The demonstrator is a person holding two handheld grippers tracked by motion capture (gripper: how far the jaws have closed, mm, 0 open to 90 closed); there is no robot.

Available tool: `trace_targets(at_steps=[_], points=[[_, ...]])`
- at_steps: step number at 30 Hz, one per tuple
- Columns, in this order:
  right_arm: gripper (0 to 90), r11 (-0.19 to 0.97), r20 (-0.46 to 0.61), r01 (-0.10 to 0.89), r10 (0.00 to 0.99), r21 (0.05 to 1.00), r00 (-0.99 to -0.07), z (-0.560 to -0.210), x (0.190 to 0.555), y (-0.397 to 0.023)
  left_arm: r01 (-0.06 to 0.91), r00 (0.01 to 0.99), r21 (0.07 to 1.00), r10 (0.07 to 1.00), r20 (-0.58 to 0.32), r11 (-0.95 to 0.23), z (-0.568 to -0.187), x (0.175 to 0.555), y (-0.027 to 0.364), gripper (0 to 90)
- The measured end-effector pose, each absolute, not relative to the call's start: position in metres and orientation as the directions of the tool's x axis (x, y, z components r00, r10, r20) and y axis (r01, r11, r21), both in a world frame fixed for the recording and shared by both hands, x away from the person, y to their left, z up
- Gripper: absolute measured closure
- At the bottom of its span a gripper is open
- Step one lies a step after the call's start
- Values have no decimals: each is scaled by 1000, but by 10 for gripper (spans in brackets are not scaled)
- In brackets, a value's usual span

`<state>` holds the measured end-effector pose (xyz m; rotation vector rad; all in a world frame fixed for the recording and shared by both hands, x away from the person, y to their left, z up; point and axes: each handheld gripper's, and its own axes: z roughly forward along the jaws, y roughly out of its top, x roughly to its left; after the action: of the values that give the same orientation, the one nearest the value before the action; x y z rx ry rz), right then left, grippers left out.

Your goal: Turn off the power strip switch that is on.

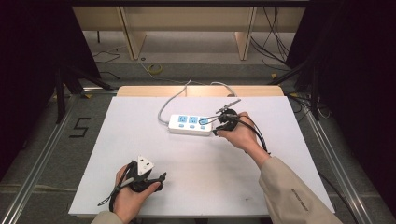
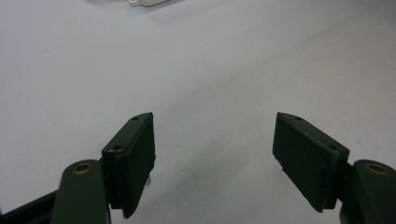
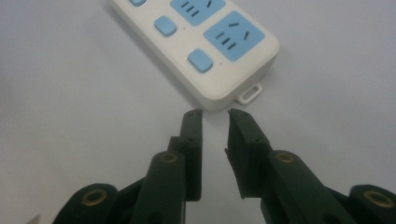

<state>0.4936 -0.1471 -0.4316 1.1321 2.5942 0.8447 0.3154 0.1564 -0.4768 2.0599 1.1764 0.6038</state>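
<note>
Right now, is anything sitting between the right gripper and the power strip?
Nothing visible. The right gripper has its jaws slightly apart, pointing at the near end of the white power strip, with only a thin strip of bare white table between the tips and its casing. Nothing is held between the jaws.

Both forearms wear beige sleeves, the right sleeve (image 1: 292, 193) with a small line of dark lettering. The left gripper (image 2: 214, 161) and the right gripper (image 3: 215, 140) have flat black rectangular jaws on dark arms with brass-ringed pivot holes. Black cables trail from both; a grey three-cornered plate (image 1: 144, 164) tops the left.
</note>
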Motion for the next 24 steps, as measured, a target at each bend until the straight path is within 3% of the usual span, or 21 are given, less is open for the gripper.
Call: trace_targets(at_steps=[9, 24], points=[[633, 515, 85, 599, 711, 613, -698, -437, 462, -181, 563, 478, 745, 876, 58, -357, -477, 315, 158, 298], [574, 460, 110, 556, 694, 692, -711, -458, 394, -236, 579, 466, 737, 883, 52, -349, -481, 317, 161, 286]])
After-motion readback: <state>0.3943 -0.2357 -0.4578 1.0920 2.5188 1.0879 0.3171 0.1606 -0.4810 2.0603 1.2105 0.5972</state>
